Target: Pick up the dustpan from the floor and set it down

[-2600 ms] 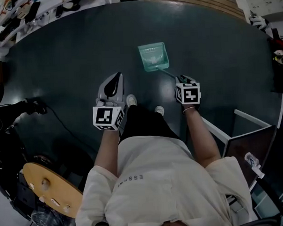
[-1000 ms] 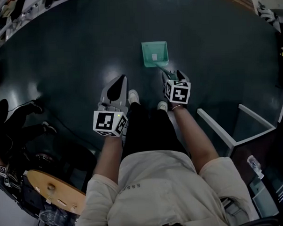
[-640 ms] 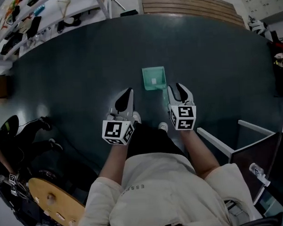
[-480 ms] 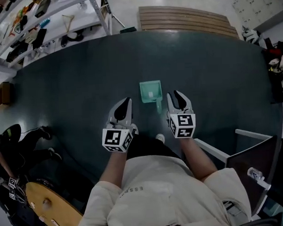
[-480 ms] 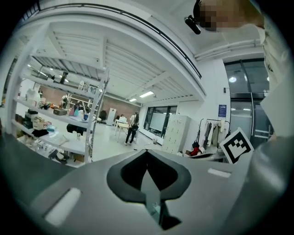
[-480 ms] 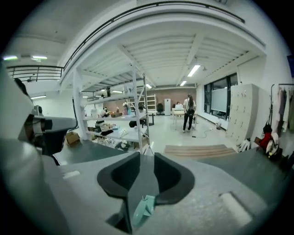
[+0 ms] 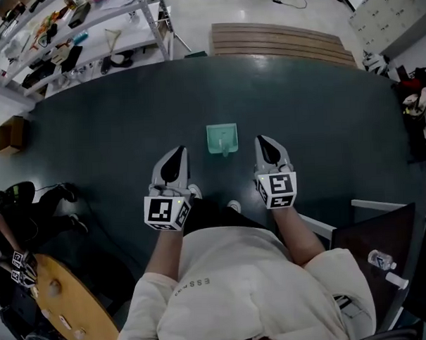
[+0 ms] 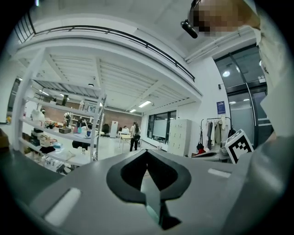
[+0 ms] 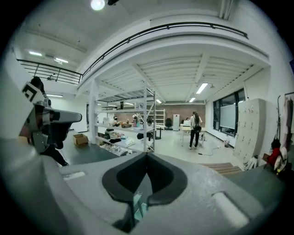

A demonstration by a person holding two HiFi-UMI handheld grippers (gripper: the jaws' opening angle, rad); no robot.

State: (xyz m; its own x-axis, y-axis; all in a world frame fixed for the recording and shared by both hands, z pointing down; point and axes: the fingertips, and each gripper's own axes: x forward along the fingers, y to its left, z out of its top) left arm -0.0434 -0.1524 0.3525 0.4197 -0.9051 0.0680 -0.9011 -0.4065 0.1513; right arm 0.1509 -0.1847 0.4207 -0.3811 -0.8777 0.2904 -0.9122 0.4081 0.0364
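The pale green dustpan [image 7: 221, 138] lies flat on the dark floor mat [image 7: 323, 119], its short handle toward me. It sits between and just beyond my two grippers, touching neither. My left gripper [image 7: 179, 152] is held up on its left, jaws together and empty. On the dustpan's right my right gripper [image 7: 262, 140] has just been closing and now stands shut with nothing between its jaws. In the left gripper view the left gripper [image 8: 147, 155] points level across the room. The right gripper [image 9: 147, 157] in its own view looks slightly downward at shelves.
A white shelving rack [image 7: 87, 27] with clutter stands at the far left, and wooden slats [image 7: 281, 37] lie beyond the mat. A white frame [image 7: 373, 208] and a dark panel are at my right. A round wooden top [image 7: 64, 313] is at my lower left. A cardboard box [image 7: 11, 134] sits at the left.
The right gripper left the dustpan's handle, rose and shut. The left gripper also rose. The dustpan stays on the floor and now looks smaller and farther below.
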